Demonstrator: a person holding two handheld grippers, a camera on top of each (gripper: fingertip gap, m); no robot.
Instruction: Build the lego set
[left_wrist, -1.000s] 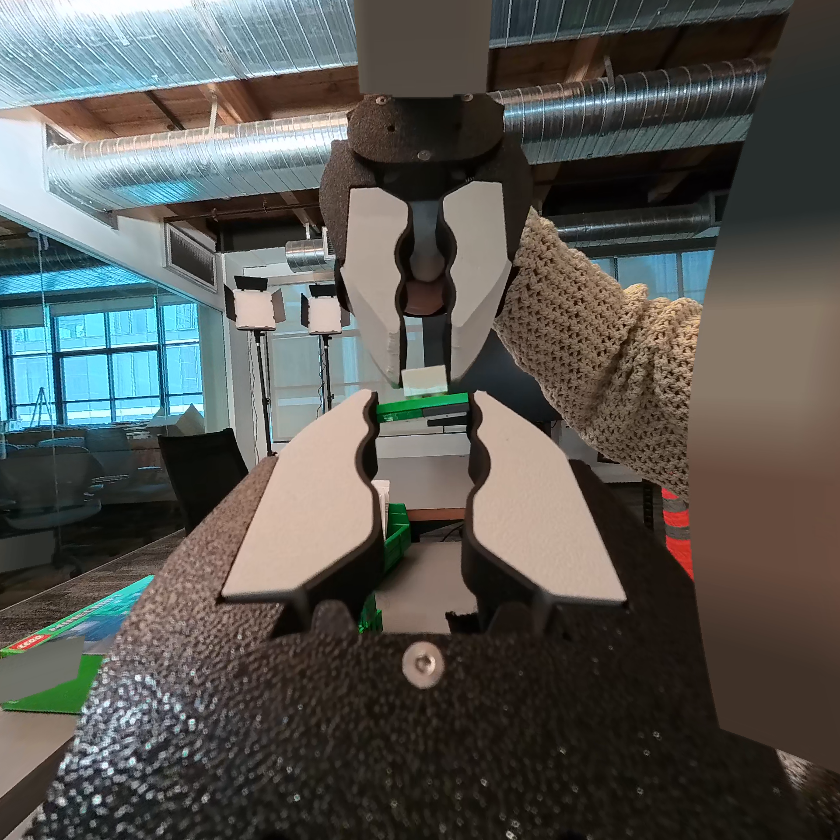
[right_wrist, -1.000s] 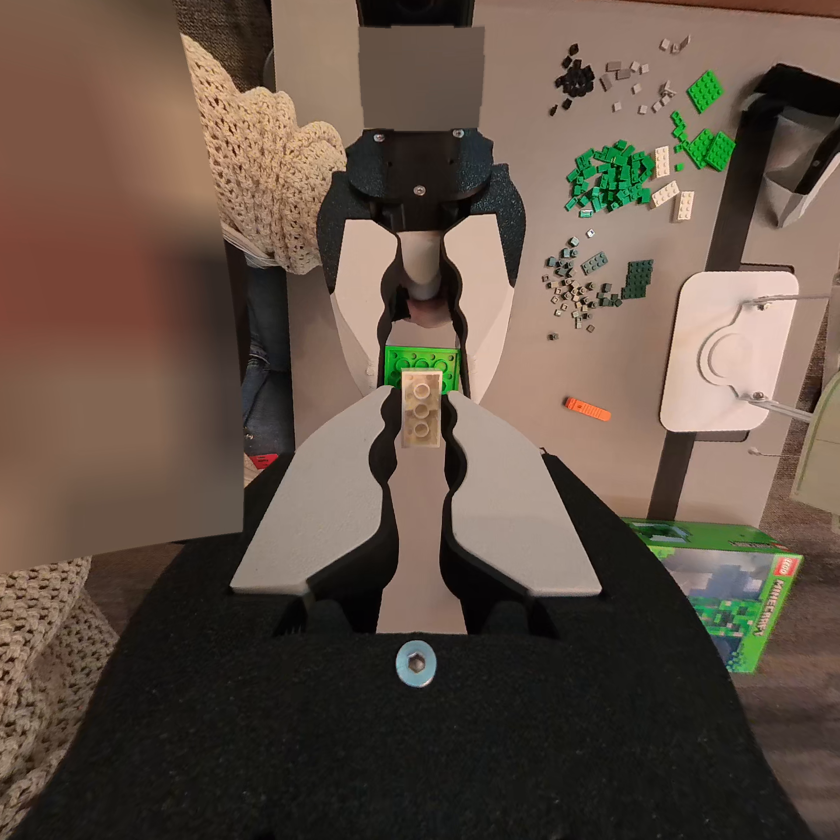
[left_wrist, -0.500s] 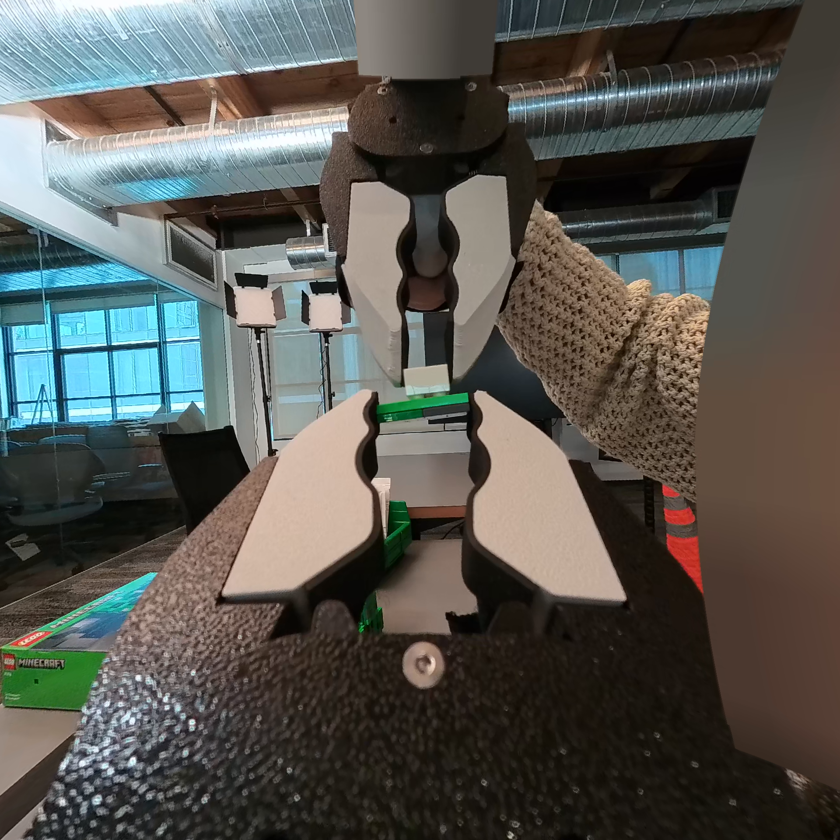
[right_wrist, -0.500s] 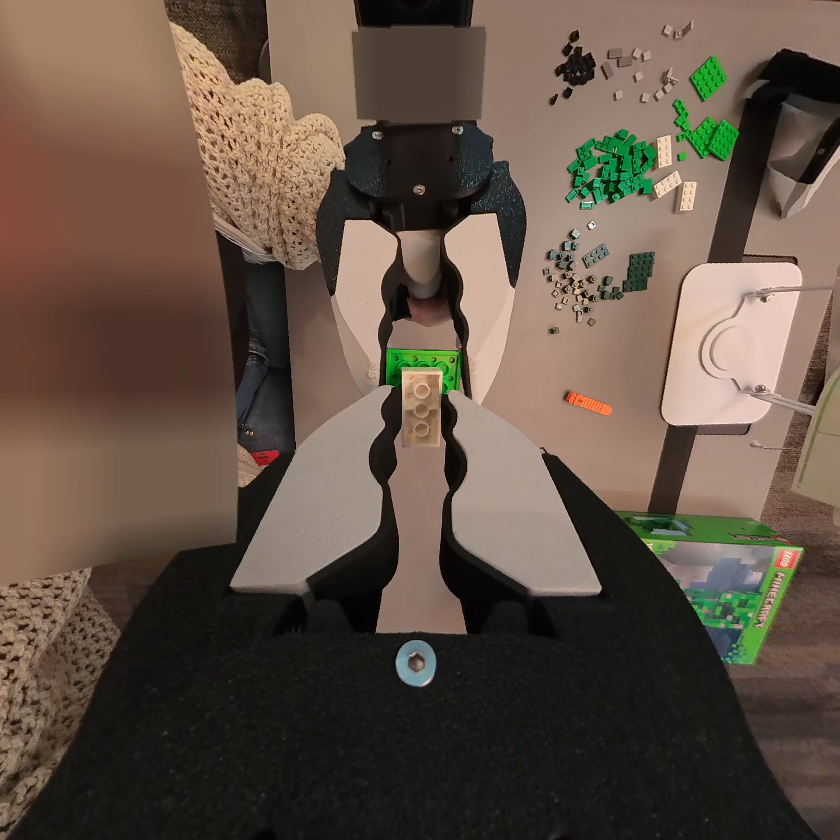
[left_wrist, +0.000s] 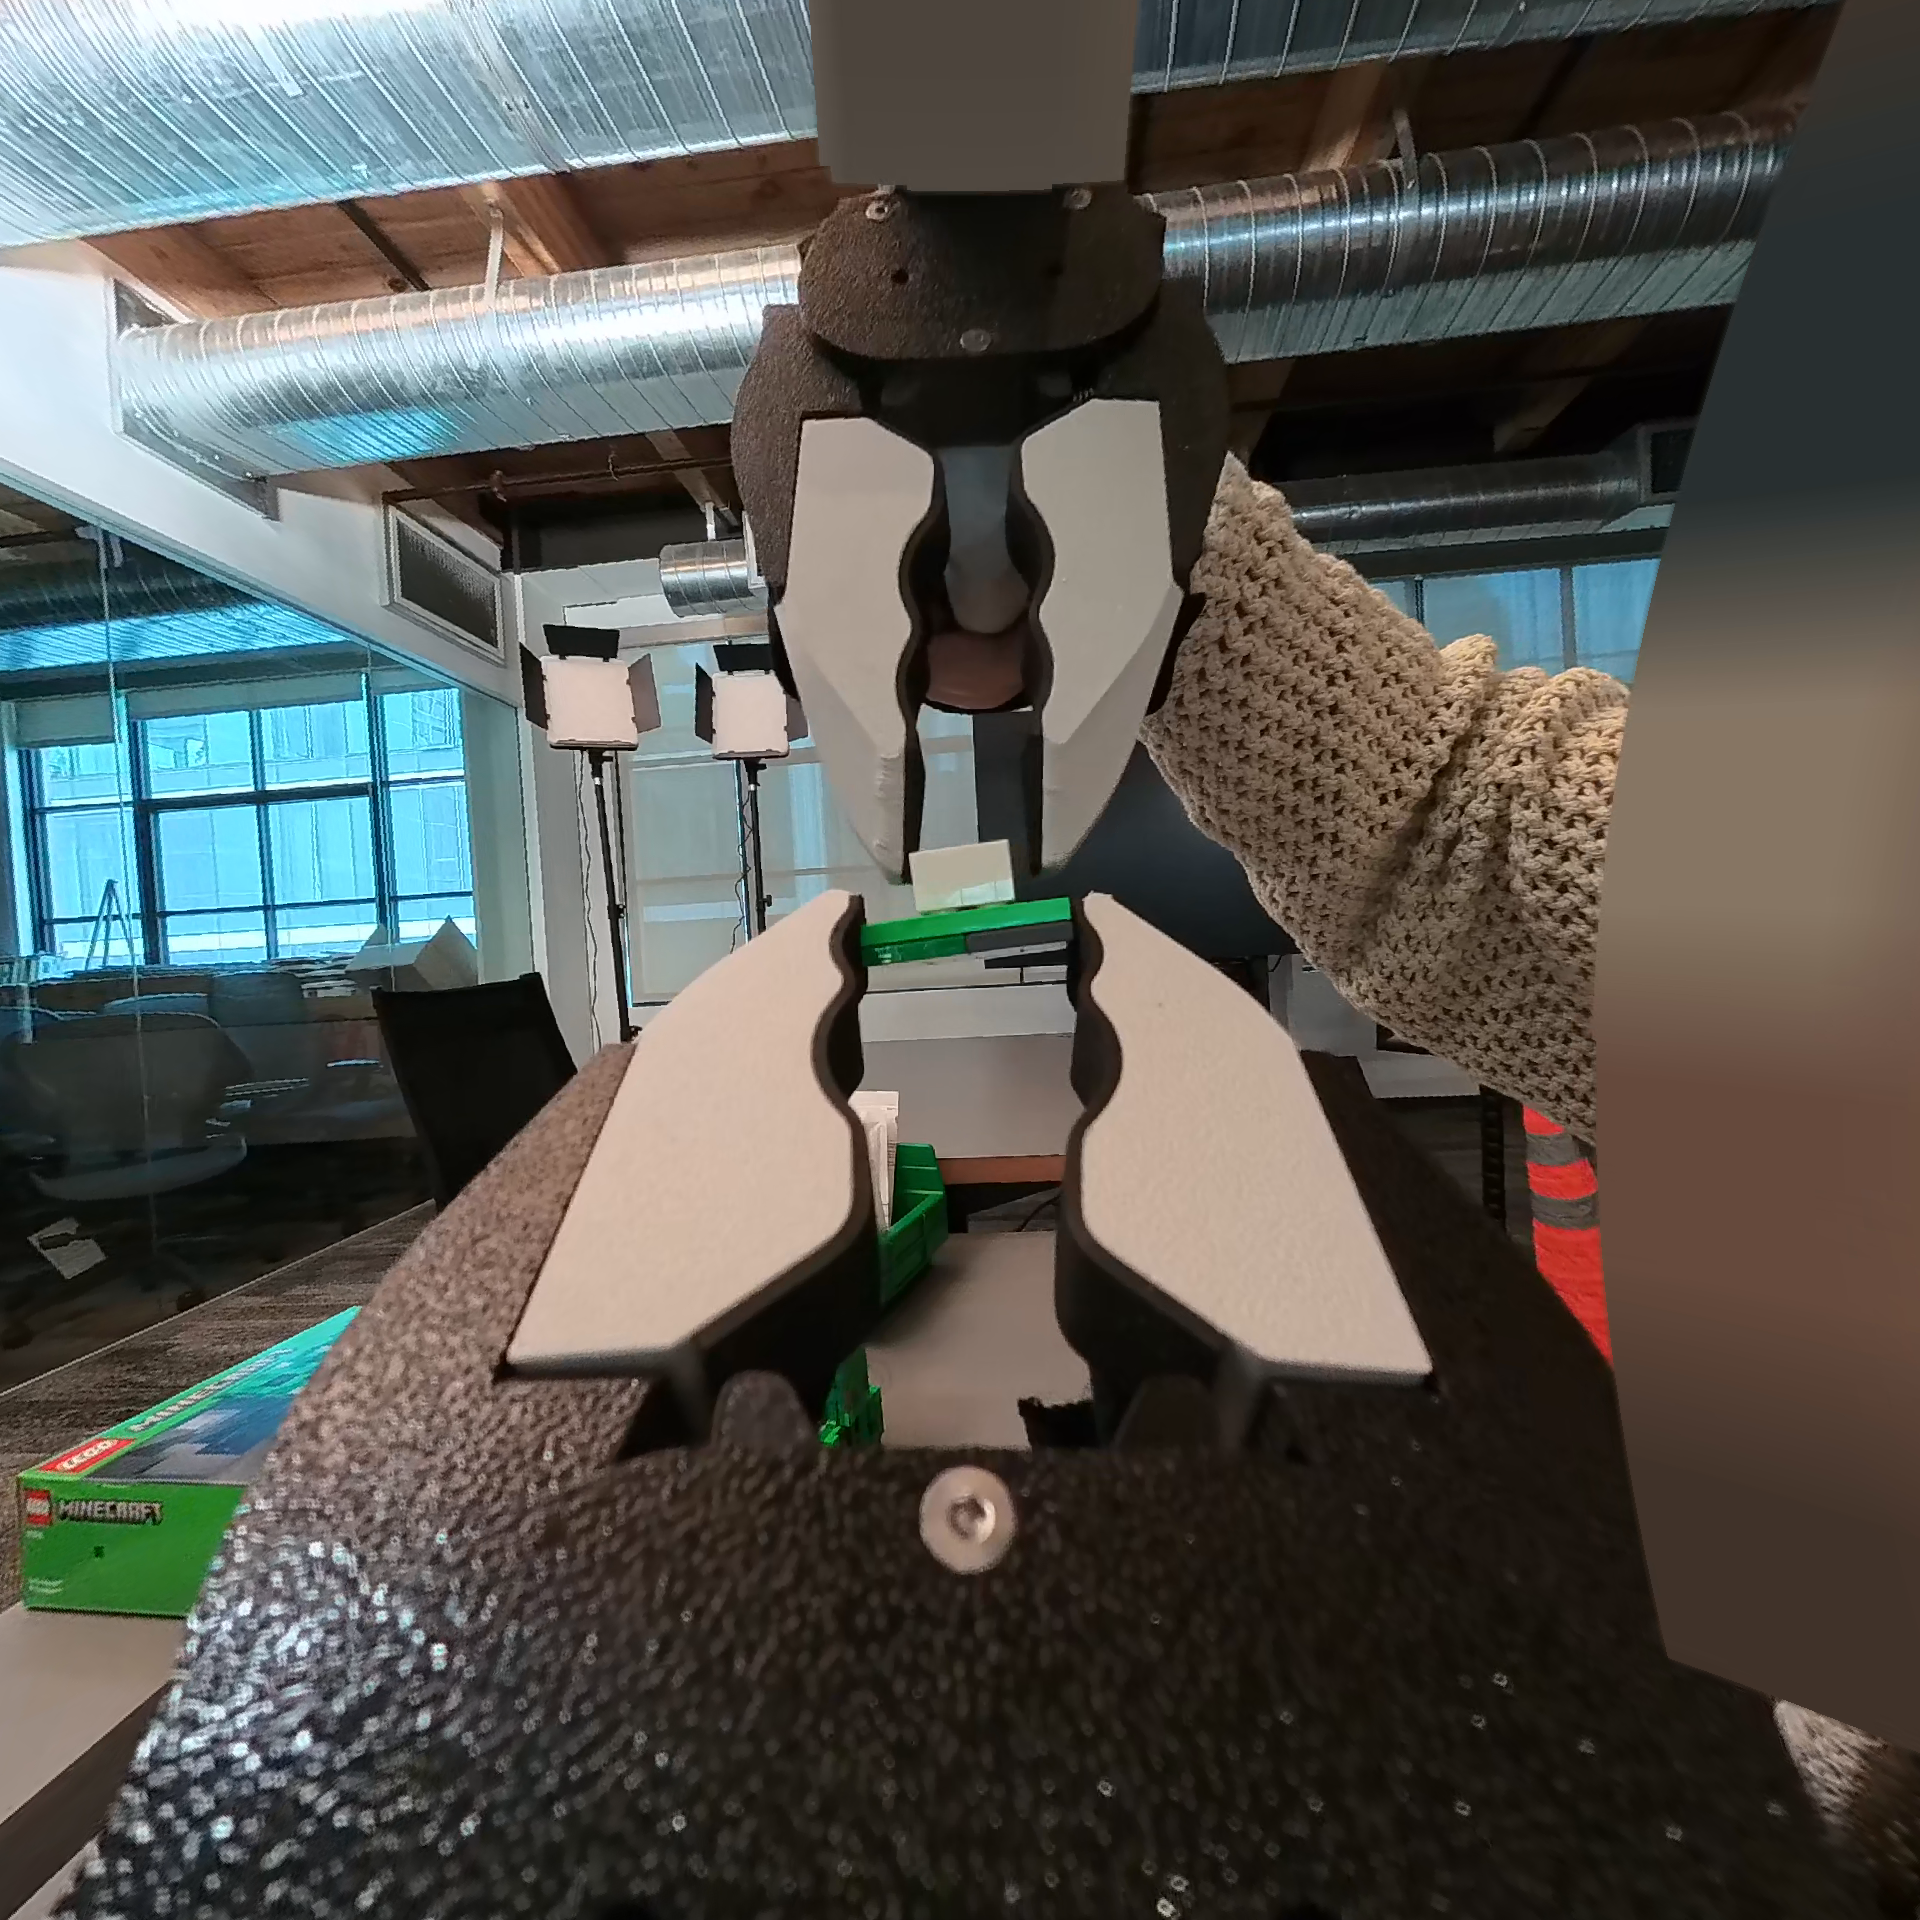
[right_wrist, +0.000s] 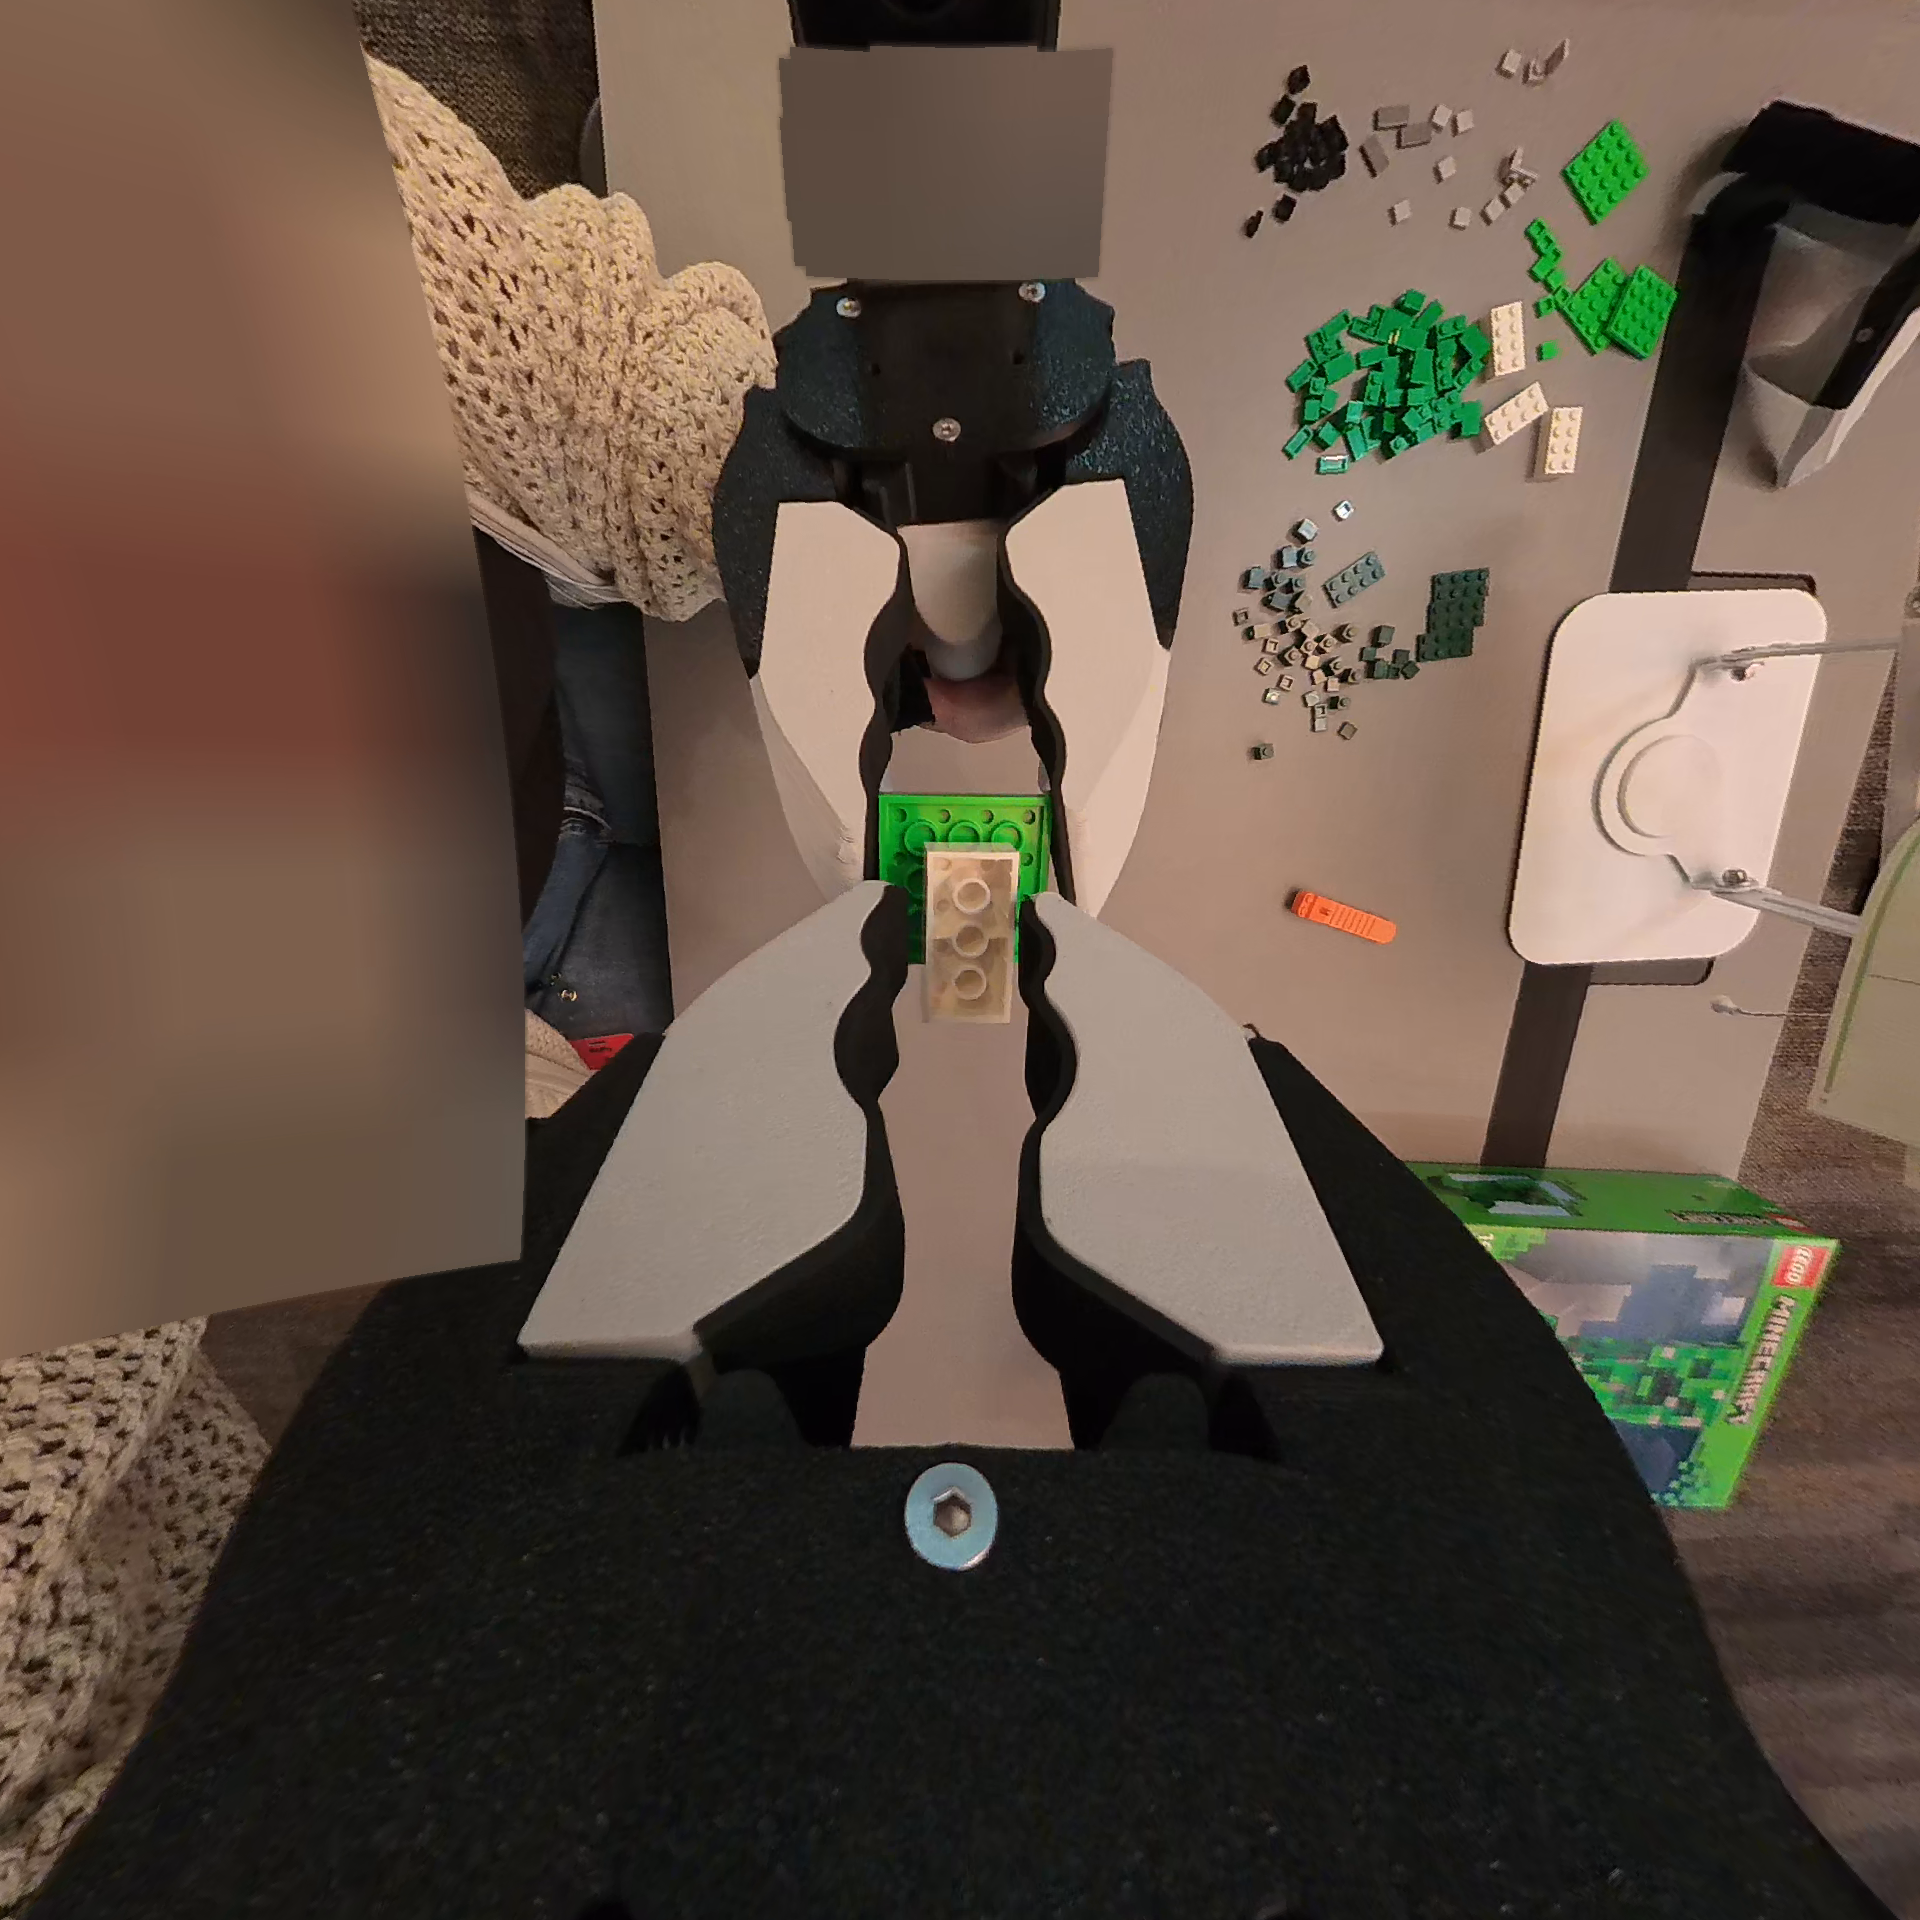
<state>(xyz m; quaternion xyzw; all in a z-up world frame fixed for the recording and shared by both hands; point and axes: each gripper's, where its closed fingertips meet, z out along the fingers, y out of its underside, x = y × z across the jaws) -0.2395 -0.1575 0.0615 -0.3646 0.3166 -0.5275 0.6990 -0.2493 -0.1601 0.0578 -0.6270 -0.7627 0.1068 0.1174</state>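
**Mid-air between both grippers: brick seating on plate**

Above the grey table (right_wrist: 1174, 644), left gripper (left_wrist: 968, 940) pinches the flat bright-green studded plate (left_wrist: 935, 928) by its edges. Right gripper (right_wrist: 961, 940) clamps the cream rectangular brick (right_wrist: 968, 951), touching the plate top. Loose parts lie at 1 o'clock. Risk: studs misaligned, so pressing could tilt the plate out of its thin edge grip.

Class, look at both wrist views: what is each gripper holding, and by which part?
The left gripper pinches the green plate by its two opposite side edges. The right gripper clamps the white brick by its long sides, over the plate.
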